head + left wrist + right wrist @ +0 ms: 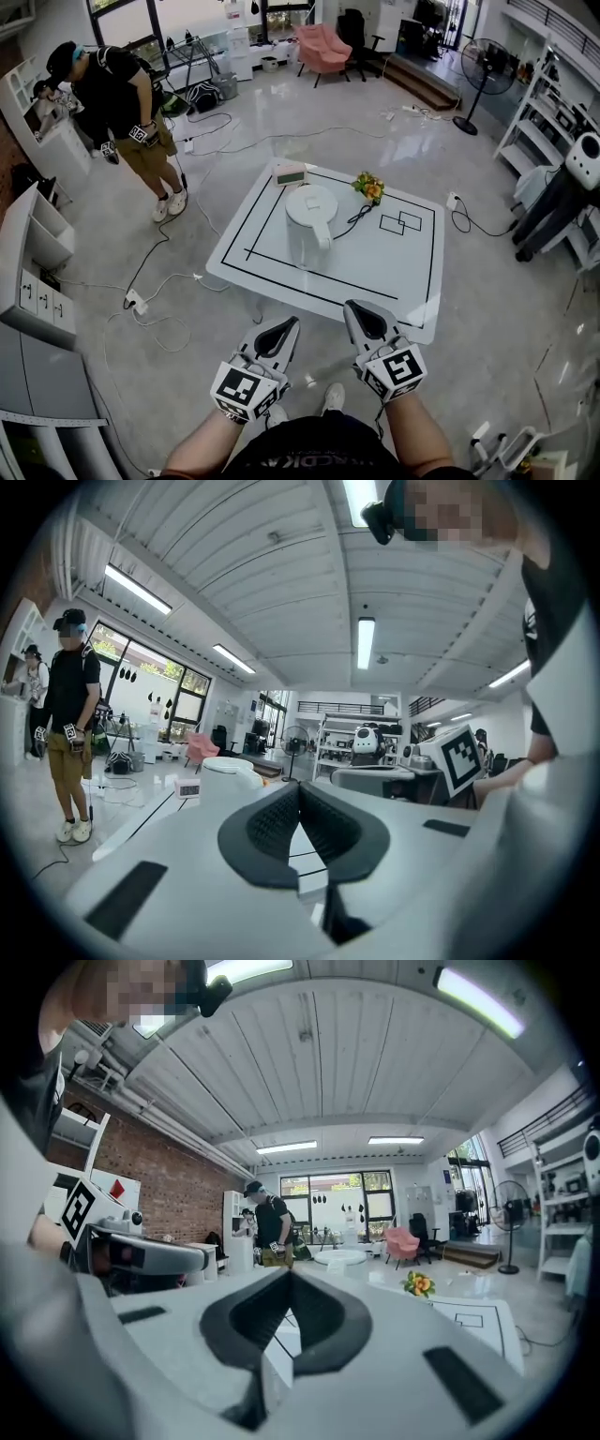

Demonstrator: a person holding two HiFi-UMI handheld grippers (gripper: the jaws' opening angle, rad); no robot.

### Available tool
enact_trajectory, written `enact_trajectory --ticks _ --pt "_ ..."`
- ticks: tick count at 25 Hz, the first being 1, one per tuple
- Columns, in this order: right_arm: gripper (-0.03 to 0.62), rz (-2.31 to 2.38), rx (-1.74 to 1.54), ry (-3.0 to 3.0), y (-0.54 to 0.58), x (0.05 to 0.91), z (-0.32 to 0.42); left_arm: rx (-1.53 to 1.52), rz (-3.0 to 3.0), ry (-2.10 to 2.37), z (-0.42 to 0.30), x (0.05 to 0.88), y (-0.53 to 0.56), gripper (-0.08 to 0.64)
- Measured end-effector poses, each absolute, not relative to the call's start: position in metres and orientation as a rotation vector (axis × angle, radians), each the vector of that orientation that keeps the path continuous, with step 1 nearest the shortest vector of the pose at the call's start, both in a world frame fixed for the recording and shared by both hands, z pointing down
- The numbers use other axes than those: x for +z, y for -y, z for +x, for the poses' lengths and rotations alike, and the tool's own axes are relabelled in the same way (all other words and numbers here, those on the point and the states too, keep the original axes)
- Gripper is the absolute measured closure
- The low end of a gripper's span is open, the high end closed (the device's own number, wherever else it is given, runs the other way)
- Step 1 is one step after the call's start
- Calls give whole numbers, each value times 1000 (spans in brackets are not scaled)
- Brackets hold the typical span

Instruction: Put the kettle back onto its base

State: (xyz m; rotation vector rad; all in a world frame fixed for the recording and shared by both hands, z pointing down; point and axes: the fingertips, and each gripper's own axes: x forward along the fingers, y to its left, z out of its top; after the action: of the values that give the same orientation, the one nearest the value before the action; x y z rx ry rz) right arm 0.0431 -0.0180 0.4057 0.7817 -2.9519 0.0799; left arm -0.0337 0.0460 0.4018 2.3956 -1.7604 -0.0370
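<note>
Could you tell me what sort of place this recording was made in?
Probably a robotics lab or workshop: a table marked with black tape, shelves of equipment, and cables trailing over the floor.

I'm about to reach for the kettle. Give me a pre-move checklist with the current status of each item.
1. Left gripper empty: ok, jaws together on nothing.
2. Right gripper empty: ok, jaws together on nothing.
3. Jaws open for a grab: not ok, both are shut.
4. Kettle upright on the table, handle on the near side: ok.
5. Base located: cannot tell; only a black cord shows beside the kettle.
6. Approach unobstructed: ok; the small clock and flowers sit beyond the kettle.
</note>
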Motion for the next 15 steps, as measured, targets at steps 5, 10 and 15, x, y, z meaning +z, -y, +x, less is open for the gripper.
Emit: enact_trajectory --ticks 5,10,15 --pt "591 856 84 2912 2 410 53 -54 2426 1691 -29 408 -58 555" --pt "591 886 100 2883 -11 415 59 -56 2433 1649 -24 413 -67 555" --pt "591 901 95 2873 -20 415 65 -44 2441 1636 -19 412 -76 555"
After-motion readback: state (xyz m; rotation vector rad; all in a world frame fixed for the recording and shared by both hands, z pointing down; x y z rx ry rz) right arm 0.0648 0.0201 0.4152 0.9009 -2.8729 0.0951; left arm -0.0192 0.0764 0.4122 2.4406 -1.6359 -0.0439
